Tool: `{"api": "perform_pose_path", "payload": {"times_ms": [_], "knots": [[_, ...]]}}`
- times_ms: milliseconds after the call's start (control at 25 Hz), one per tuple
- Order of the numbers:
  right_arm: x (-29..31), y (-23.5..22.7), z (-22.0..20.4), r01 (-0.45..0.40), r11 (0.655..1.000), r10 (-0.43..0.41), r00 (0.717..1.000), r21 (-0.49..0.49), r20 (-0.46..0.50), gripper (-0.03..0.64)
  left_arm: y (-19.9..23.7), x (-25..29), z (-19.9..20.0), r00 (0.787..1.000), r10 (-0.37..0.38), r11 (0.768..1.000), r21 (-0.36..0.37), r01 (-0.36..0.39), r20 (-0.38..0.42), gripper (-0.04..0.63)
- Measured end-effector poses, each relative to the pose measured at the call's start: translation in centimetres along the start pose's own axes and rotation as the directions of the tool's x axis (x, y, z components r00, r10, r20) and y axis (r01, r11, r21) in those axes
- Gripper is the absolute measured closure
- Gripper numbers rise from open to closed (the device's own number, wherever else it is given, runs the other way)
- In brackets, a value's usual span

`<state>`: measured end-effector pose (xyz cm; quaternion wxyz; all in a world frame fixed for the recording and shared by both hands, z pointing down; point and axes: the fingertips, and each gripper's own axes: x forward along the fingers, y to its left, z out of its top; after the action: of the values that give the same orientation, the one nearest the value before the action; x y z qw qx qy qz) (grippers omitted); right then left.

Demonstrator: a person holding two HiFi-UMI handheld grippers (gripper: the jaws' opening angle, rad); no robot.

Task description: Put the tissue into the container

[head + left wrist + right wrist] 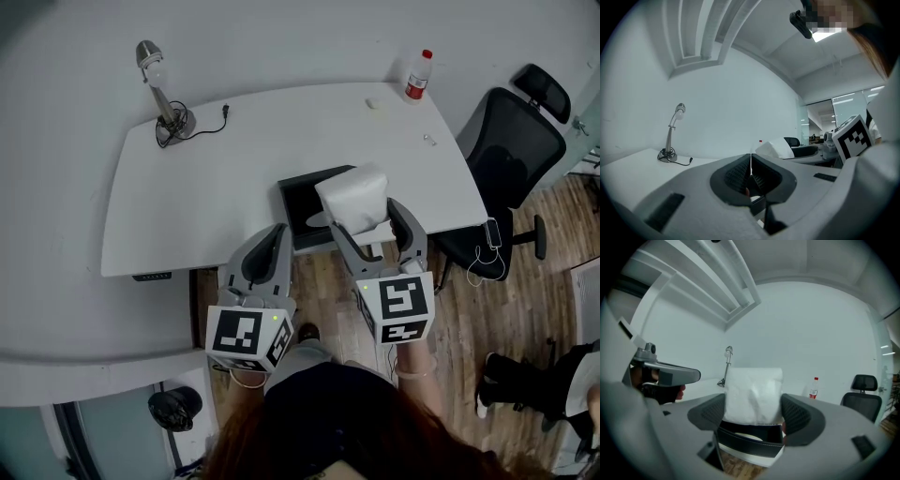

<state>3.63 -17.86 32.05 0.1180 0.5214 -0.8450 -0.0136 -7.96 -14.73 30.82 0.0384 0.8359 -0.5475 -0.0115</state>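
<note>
Tissue pack point(354, 197) is clamped between the jaws of the right gripper point(367, 221), which holds it over the near end of the black container point(302, 208). The container sits at the front edge of the white desk point(187, 206). The pack looks raised above the container, not yet inside. Judgement: carry is nearly complete, with lowering and release left to do. The grip runs across the pack's two sides, probably to keep it level for a straight drop.

Left gripper point(265, 264) has its jaws shut together with nothing between them. It hangs at the desk's front edge, just left of the container and apart from it. It is likely parked there because one gripper is enough for the pack.

View comparison:
- The right gripper view shows both ribbed pads pressing the pack and the container's dark rim directly beneath. The head view hides that rim under the pack.
- The head view alone gives the layout: lamp point(164, 89) and bottle point(418, 75) at the far corners, well apart from the container.
- The left gripper view shows only a thin seam between its closed jaws, with the pack off to the right. The container is not visible there.
</note>
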Motion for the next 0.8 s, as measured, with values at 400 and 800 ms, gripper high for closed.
{"api": "perform_pose_path", "payload": {"times_ms": [400, 800], "knots": [[3.3, 0.5, -2.1, 0.008, 1.0, -0.007, 0.995, 0.014, -0.103, 0.227, 1.8, 2.3, -0.6, 0.998, -0.063, 0.998, -0.028, 0.062, -0.018, 0.566], [5.7, 1.3, -4.0, 0.007, 1.0, -0.004, 0.982, 0.014, -0.187, 0.227, 3.7, 3.8, -2.3, 0.995, -0.093, 0.993, -0.079, 0.089, -0.047, 0.566]]}}
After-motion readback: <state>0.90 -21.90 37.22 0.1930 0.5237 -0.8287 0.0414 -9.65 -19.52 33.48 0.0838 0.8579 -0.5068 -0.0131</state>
